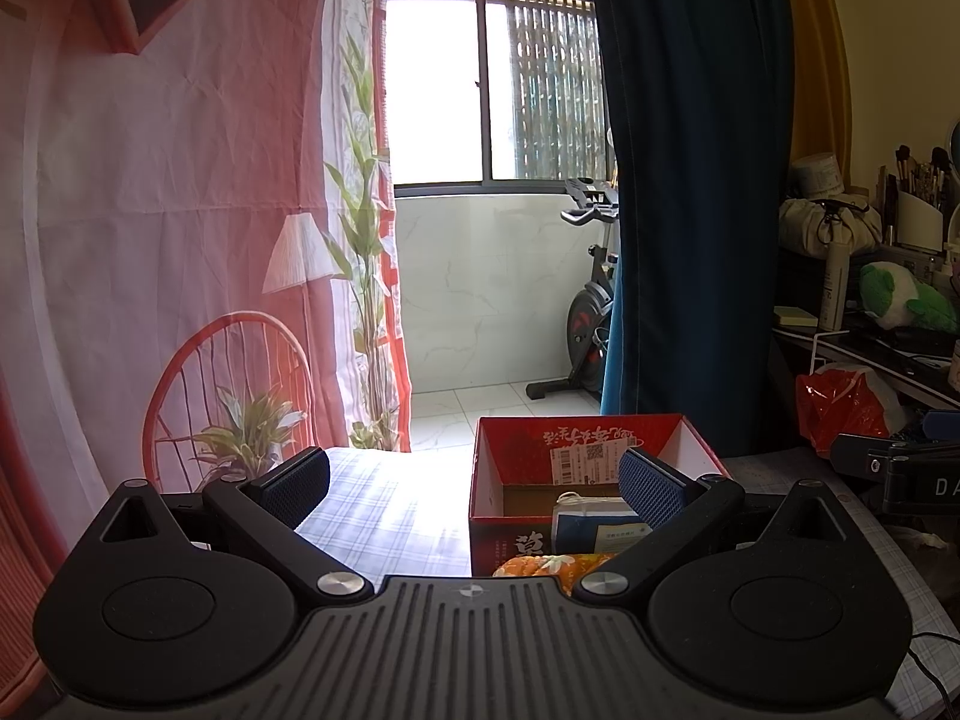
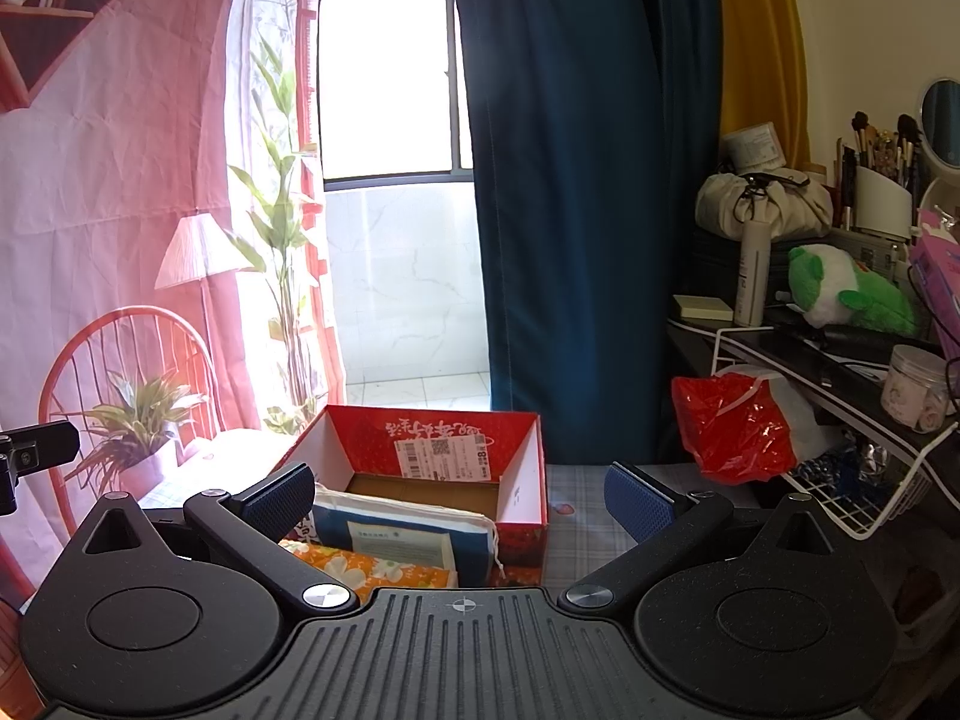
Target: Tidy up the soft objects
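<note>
Two hand-held claws point forward over a worktop (image 2: 585,531) covered in pale checked cloth. The left claw (image 1: 474,483) has its blue-padded fingers spread wide apart, holding nothing. The right claw (image 2: 459,495) is likewise spread wide and empty.

Nearest, just in front of the red cardboard box (image 2: 522,480), lies an orange floral soft pack (image 2: 366,567), flat on the worktop. Resting over the box's near edge, just behind the orange pack, is a blue and white drawstring pouch (image 2: 402,534), partly inside the box. The box stands open-topped, with a white shipping label on its far inner wall.

To the right of the box sits a crumpled red plastic bag (image 2: 738,426). Further right and higher than the box, a shelf holds a green and white plush toy (image 2: 840,291). Behind the box hangs a dark blue curtain (image 2: 576,180)
</note>
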The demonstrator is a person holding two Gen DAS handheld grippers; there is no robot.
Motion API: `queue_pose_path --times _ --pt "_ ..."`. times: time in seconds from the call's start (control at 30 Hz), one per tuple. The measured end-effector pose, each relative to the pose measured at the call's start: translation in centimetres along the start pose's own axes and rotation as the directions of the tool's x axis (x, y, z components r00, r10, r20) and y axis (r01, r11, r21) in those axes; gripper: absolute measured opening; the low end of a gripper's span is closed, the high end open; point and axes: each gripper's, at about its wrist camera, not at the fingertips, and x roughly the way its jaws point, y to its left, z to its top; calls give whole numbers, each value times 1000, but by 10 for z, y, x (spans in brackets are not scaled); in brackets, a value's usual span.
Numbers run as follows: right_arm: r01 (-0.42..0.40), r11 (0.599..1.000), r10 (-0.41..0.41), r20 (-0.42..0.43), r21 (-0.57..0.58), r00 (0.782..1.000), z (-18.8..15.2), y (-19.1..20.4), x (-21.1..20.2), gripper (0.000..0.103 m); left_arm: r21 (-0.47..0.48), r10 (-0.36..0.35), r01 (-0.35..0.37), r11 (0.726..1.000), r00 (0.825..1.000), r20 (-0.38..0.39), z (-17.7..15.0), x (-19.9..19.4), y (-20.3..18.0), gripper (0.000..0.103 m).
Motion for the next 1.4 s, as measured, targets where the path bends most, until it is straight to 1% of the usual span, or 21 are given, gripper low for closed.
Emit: queue_pose_path --times 0.63,0.7,0.8,0.93,1.07,1.13,1.23,1.33,1.4 --pt "2 1000 -2 1 3 1000 -1 1 1 103 -2 -8 8 1000 1000 -10 -1 2 2 103" --pt "-9 1000 9 6 8 1000 -3 0 2 103 -5 -14 13 1000 1000 -13 -3 5 3 103" --pt "-29 999 29 24 19 999 -11 -4 5 103 -15 -20 20 1000 1000 -23 -8 13 6 103" --pt "-61 998 59 39 36 997 -30 -11 15 103 -38 -28 27 999 999 -24 -26 24 11 103" --pt "-104 993 101 56 48 993 -54 -13 28 103 4 -39 39 999 998 -53 -46 41 10 103" --pt "-106 994 105 35 39 994 -65 -11 37 103 30 -40 43 999 995 -91 -58 51 8 103" --pt "-123 992 124 -28 27 992 -82 -8 53 102 26 -63 68 997 986 -151 -74 67 10 103" --pt "-167 986 169 -119 25 978 -99 -4 70 103 -8 -105 105 994 971 -217 -90 82 17 103" --pt "-149 989 149 -167 12 975 -112 1 78 103 -34 -134 130 991 958 -254 -100 90 21 103"
